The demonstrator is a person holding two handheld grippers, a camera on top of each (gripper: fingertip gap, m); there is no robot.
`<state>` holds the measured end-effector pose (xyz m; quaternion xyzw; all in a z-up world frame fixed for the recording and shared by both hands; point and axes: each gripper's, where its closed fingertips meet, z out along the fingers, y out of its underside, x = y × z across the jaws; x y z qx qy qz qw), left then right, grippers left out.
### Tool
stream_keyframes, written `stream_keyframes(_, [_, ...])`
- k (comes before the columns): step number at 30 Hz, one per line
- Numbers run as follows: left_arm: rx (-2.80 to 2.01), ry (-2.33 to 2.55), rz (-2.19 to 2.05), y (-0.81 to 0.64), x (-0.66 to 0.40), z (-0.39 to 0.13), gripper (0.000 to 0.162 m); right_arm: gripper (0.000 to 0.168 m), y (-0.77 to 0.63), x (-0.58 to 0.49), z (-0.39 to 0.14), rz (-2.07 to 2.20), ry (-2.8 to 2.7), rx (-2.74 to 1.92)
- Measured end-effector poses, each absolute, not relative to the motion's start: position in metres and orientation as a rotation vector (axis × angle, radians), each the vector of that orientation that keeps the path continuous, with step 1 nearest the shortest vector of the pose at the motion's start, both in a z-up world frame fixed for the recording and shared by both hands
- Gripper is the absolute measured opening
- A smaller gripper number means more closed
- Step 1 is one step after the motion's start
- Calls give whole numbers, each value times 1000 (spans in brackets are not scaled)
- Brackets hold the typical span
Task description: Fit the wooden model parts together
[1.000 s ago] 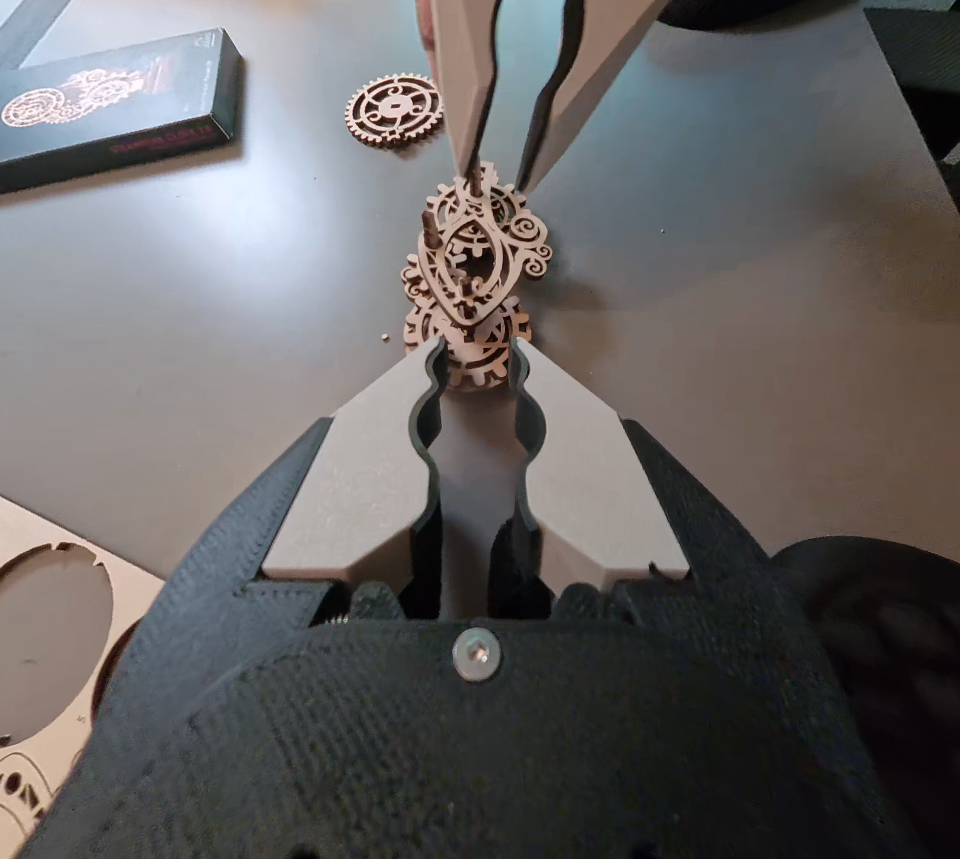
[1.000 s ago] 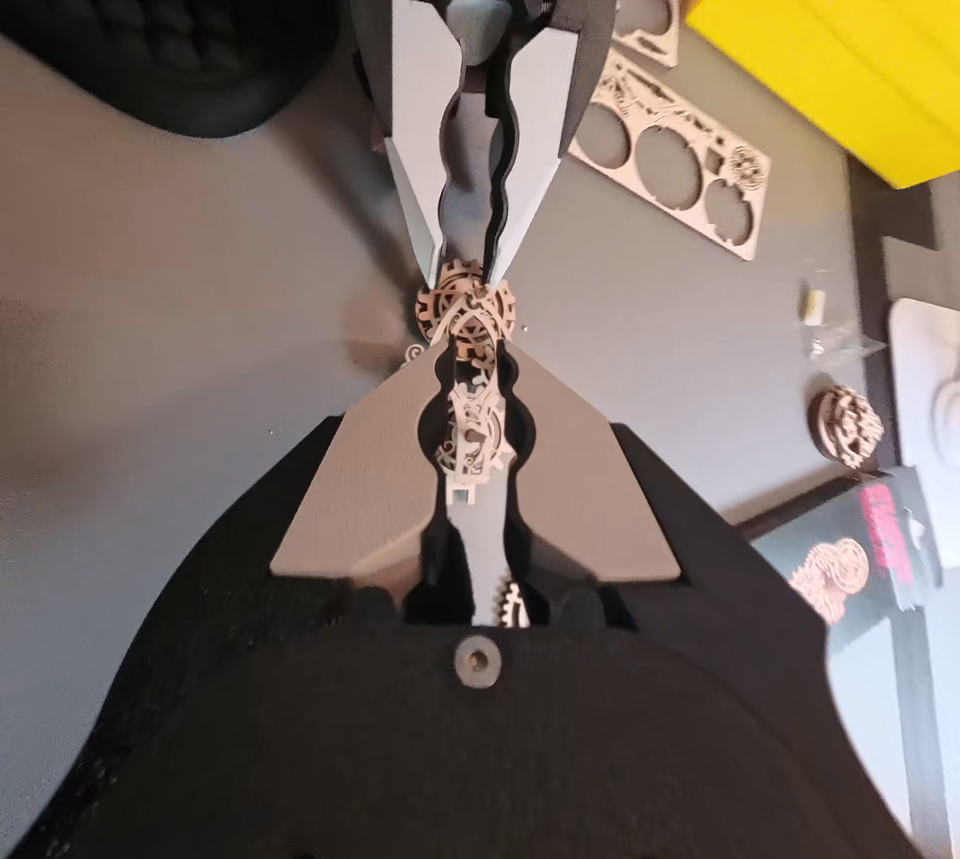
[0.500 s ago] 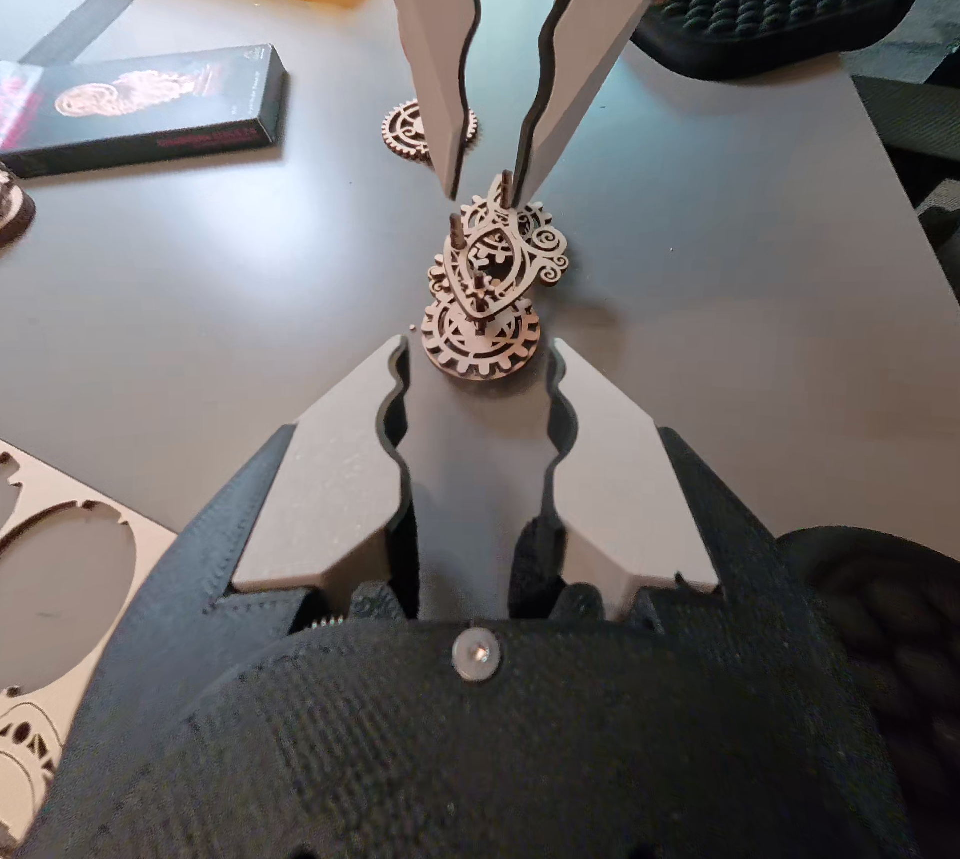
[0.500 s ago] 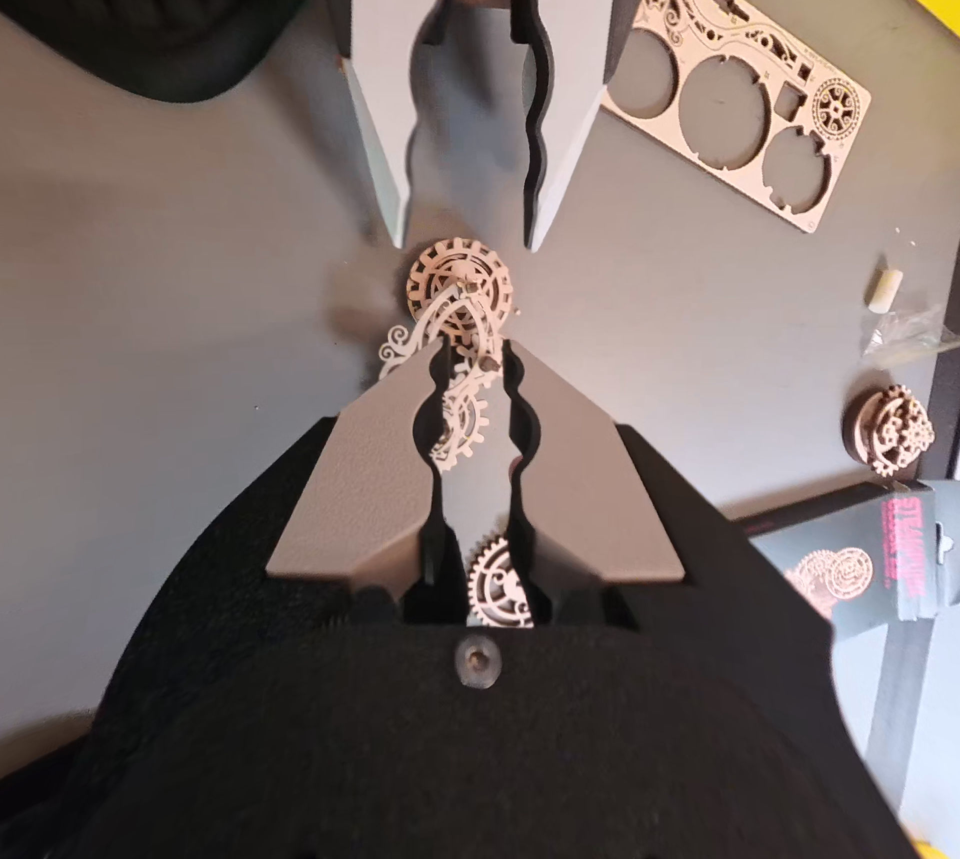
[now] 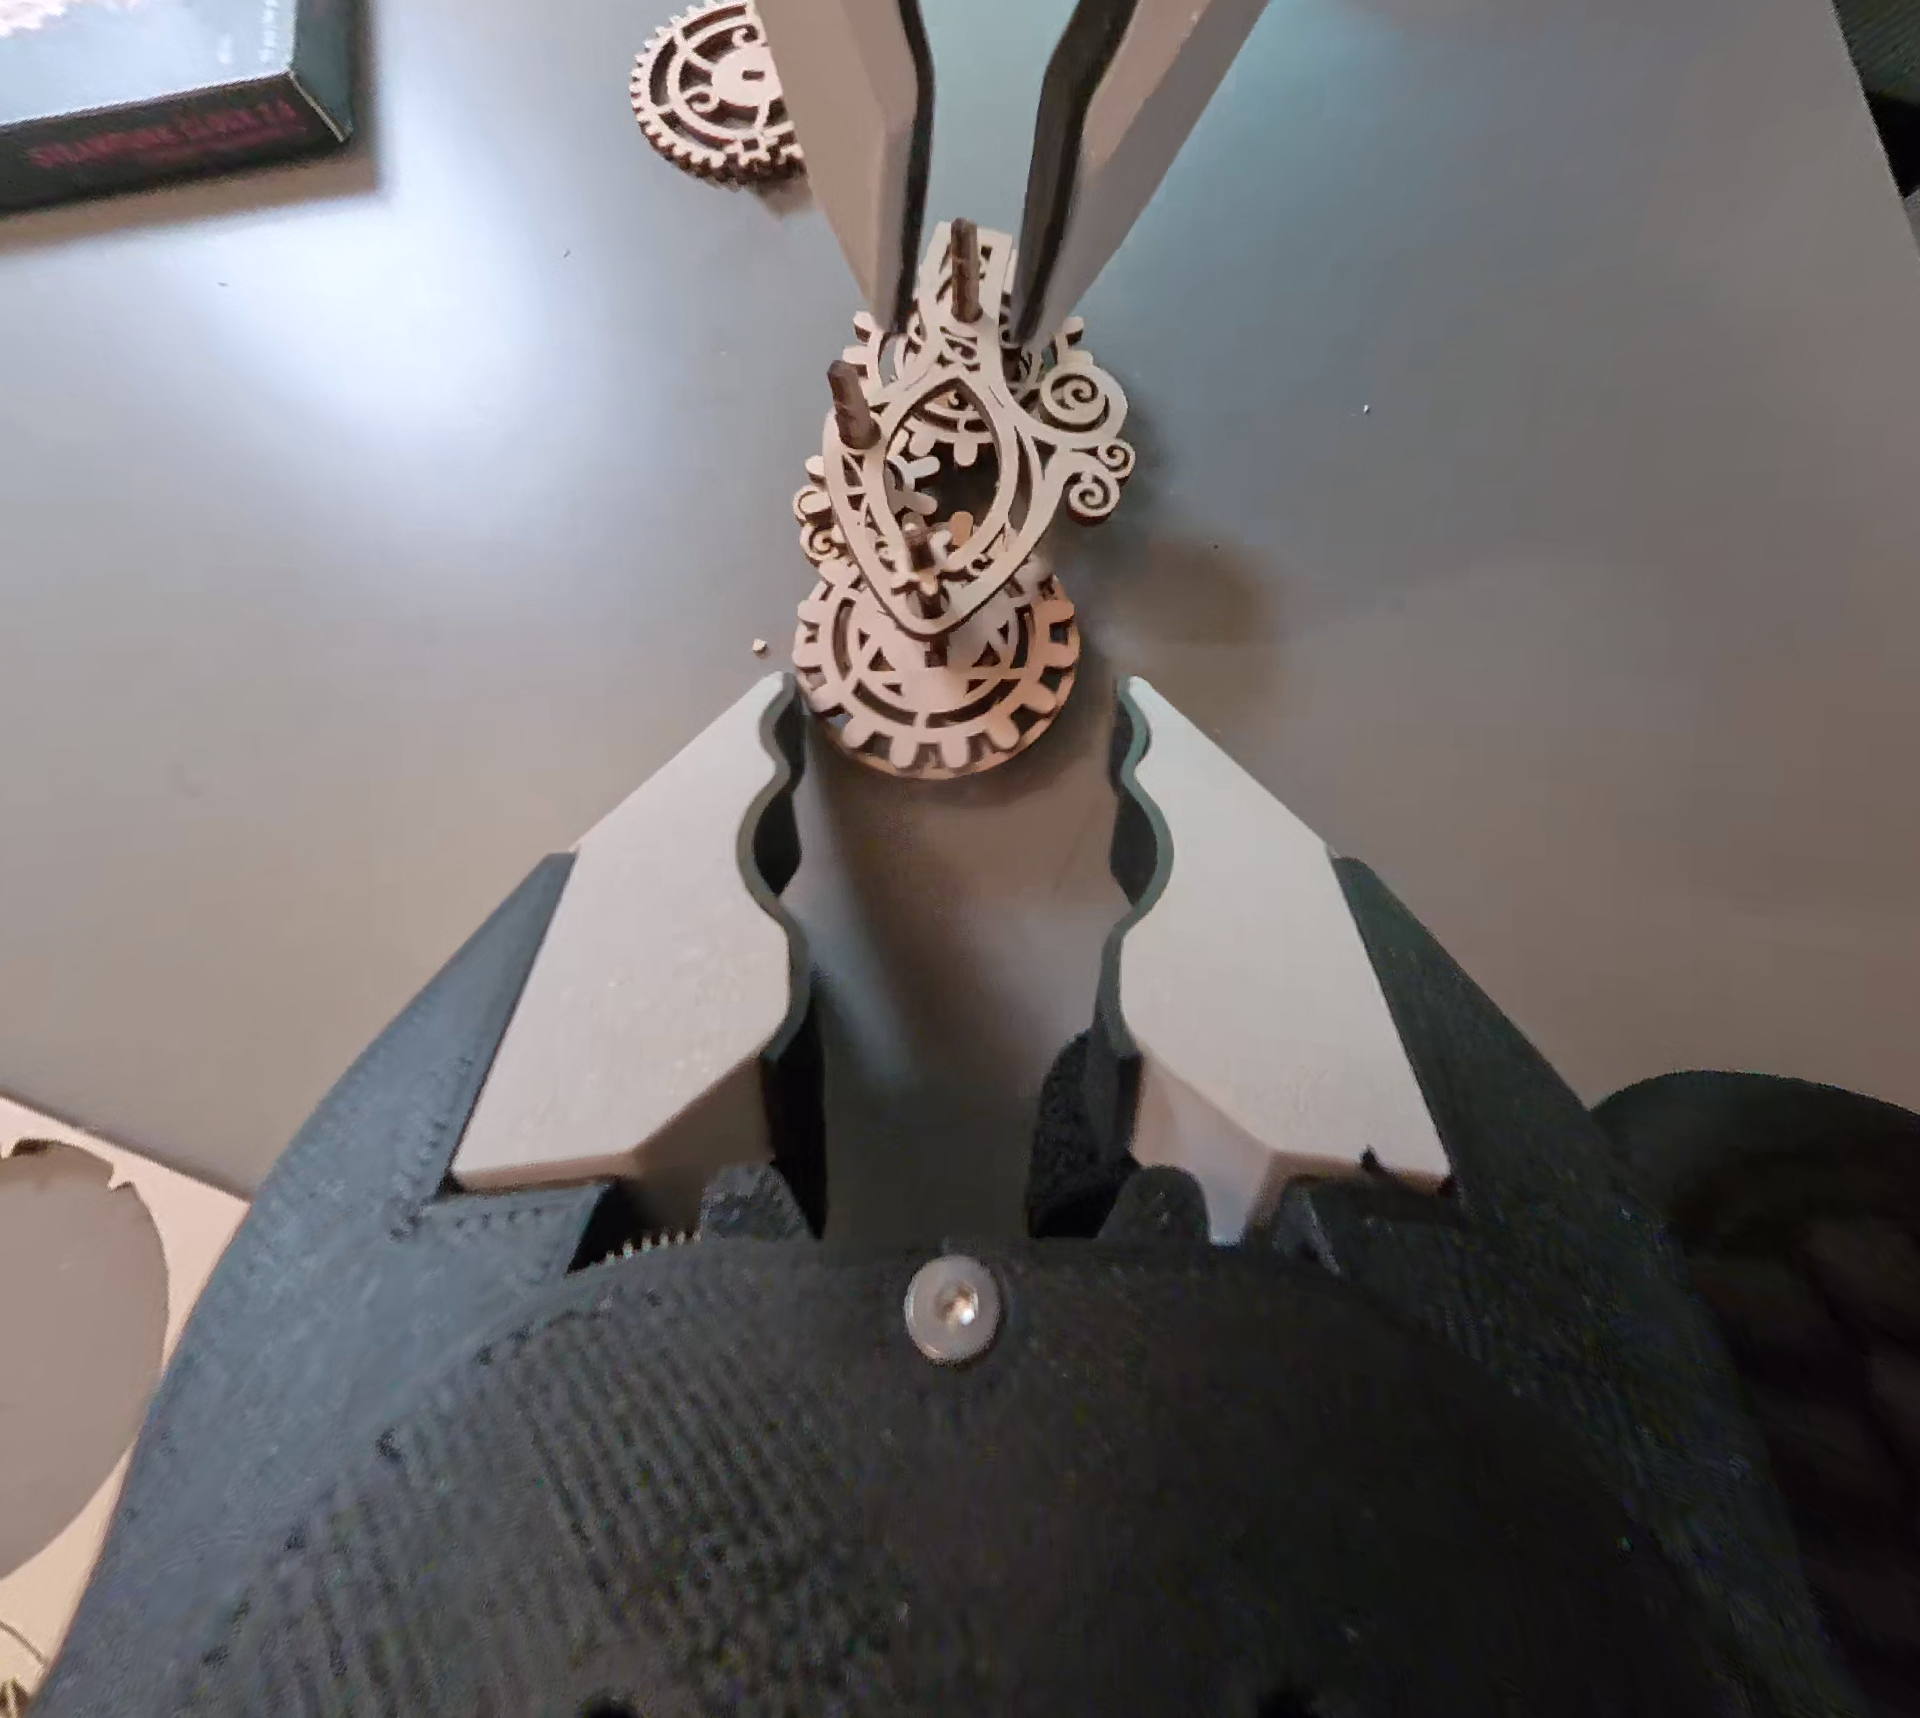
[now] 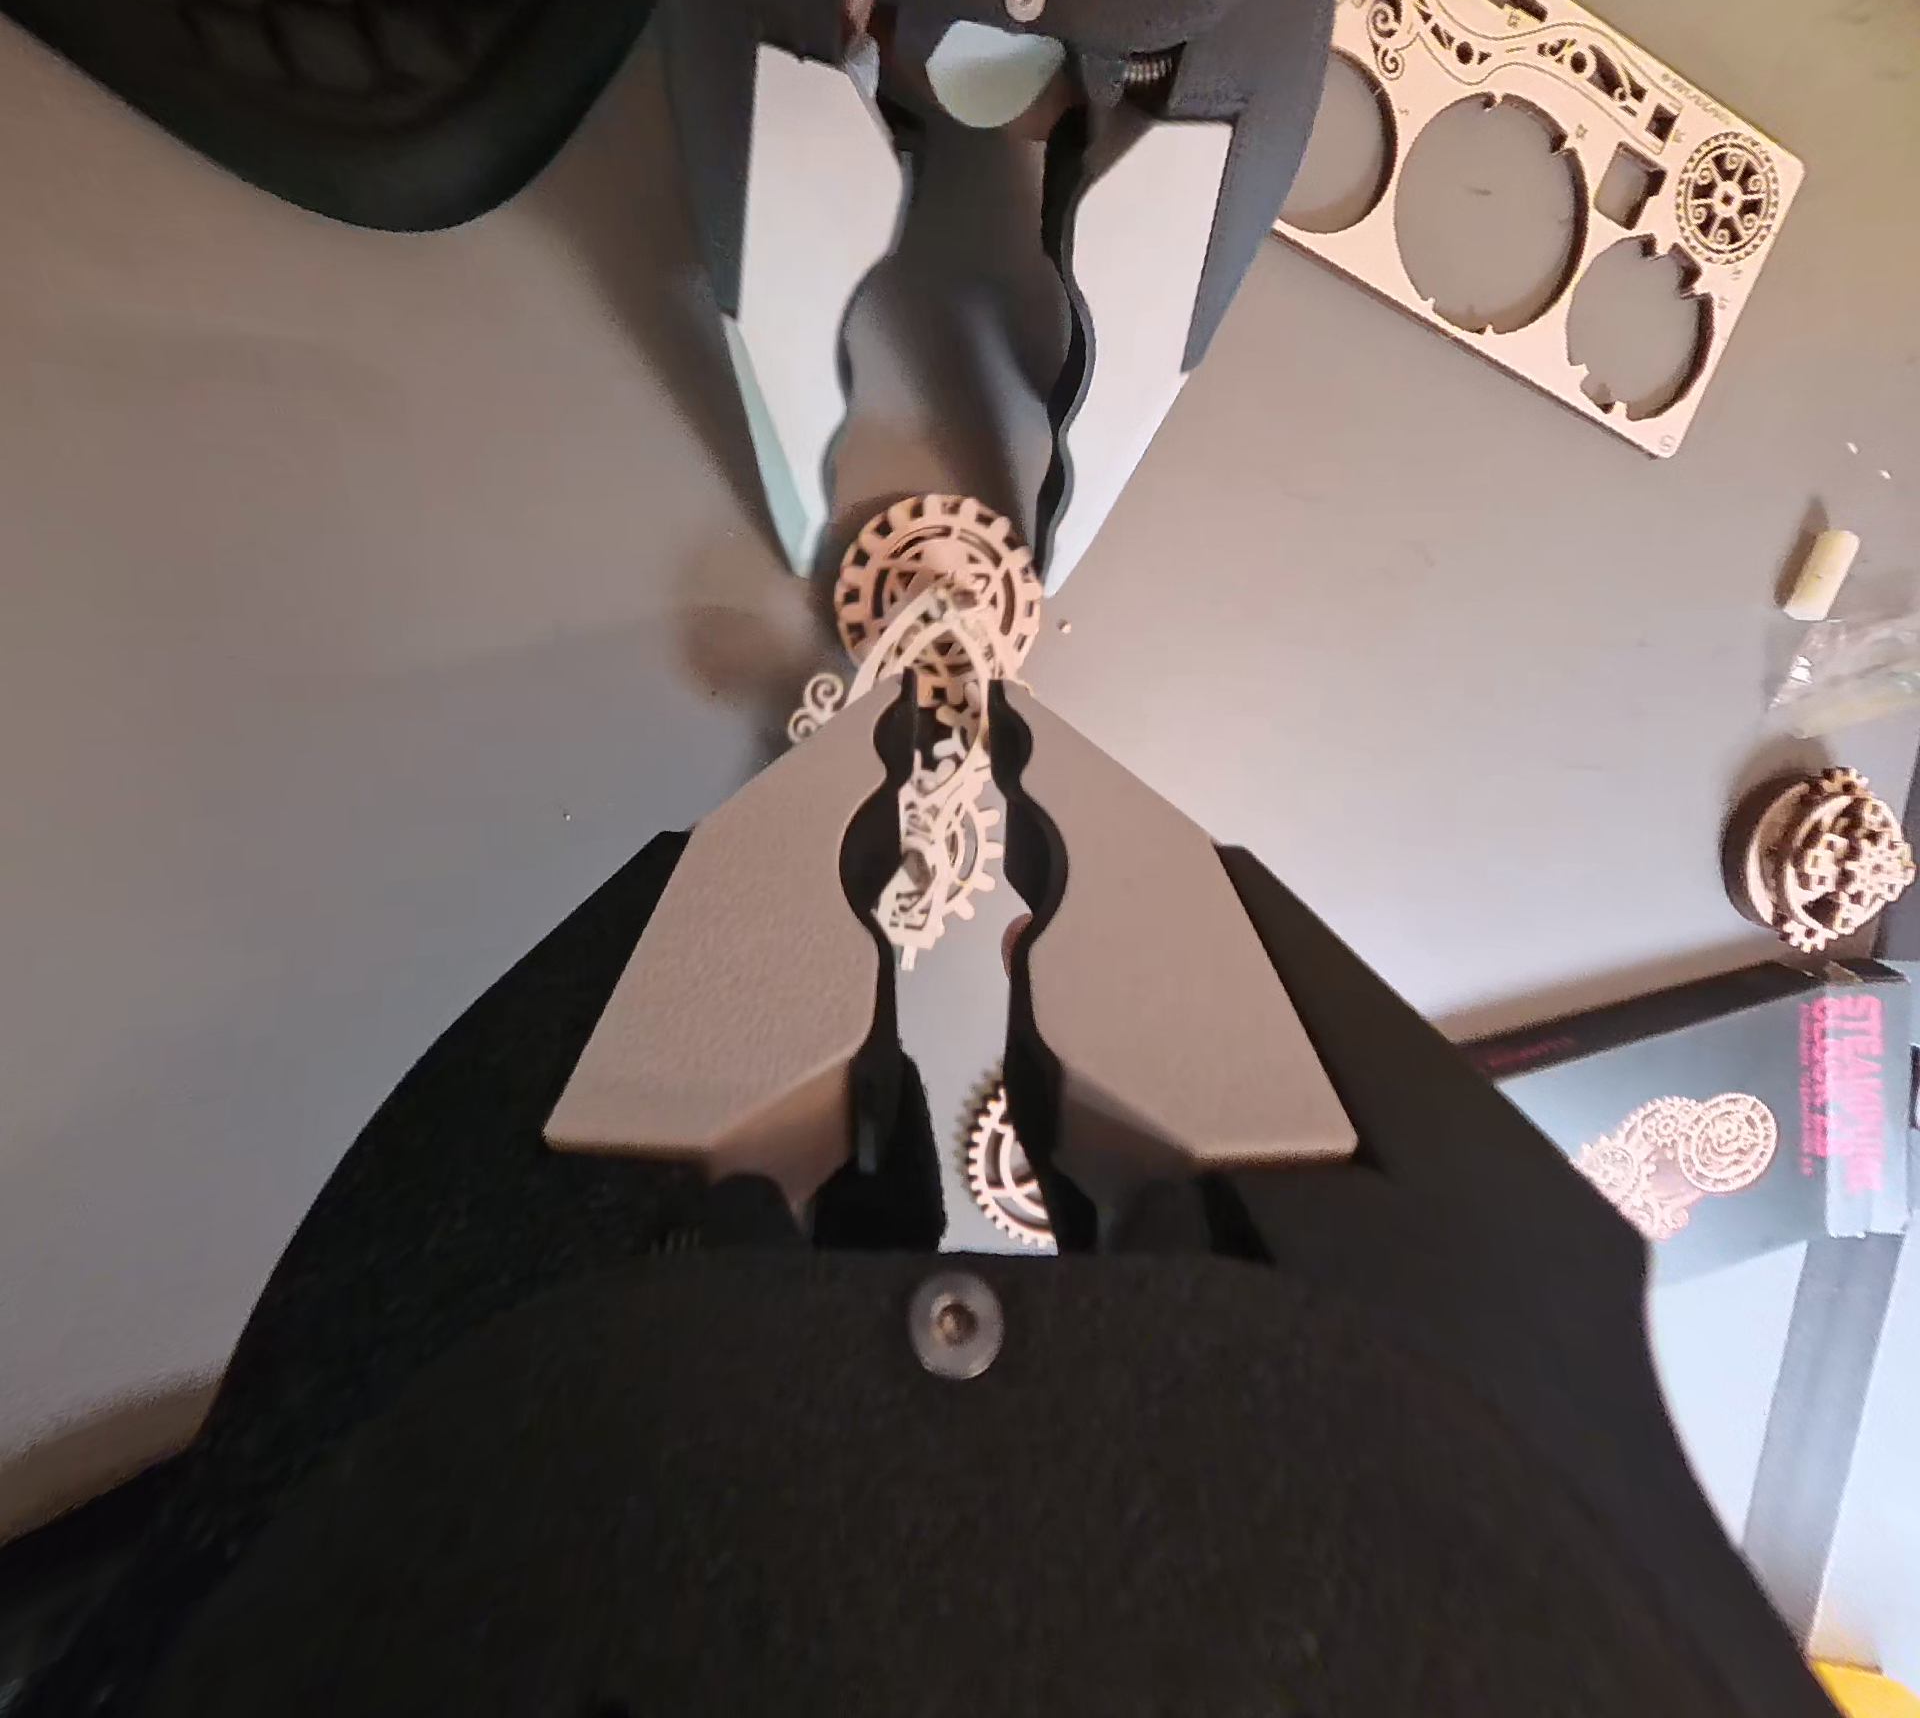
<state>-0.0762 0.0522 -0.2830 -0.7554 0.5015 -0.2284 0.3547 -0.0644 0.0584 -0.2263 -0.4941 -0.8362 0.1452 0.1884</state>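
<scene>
1 wooden model (image 5: 940,546) on the table (image 5: 1455,421); 1 loose gear (image 5: 717,94); 1 box (image 5: 156,27). Left gripper (image 5: 956,697) spread apart; right gripper (image 5: 961,318) pinching the model's top.

Printed lettering on black box (image 6: 1704,1159)

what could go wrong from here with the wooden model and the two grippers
1. The right gripper pinches only the top end of the wooden model, close beside a thin dark peg; a squeeze or twist might snap the fretwork or the peg.
2. The left gripper is open, its fingertips flanking the base gear without clamping it, so the model could tip or slide.
3. Shifting sideways may knock the loose gear nearby.
</scene>
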Motion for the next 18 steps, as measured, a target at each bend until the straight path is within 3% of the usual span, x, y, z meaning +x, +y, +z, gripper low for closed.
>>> stream_keyframes(1, [-1950, 1295, -596, 53, -76, -282, 49, 11, 57, -64, -228, 409, -2358, -1392])
stream_keyframes(18, [-1953, 1265, -779, 47, -74, -274, 49, 7, 54, -76, -236, 493, -2423, -1438])
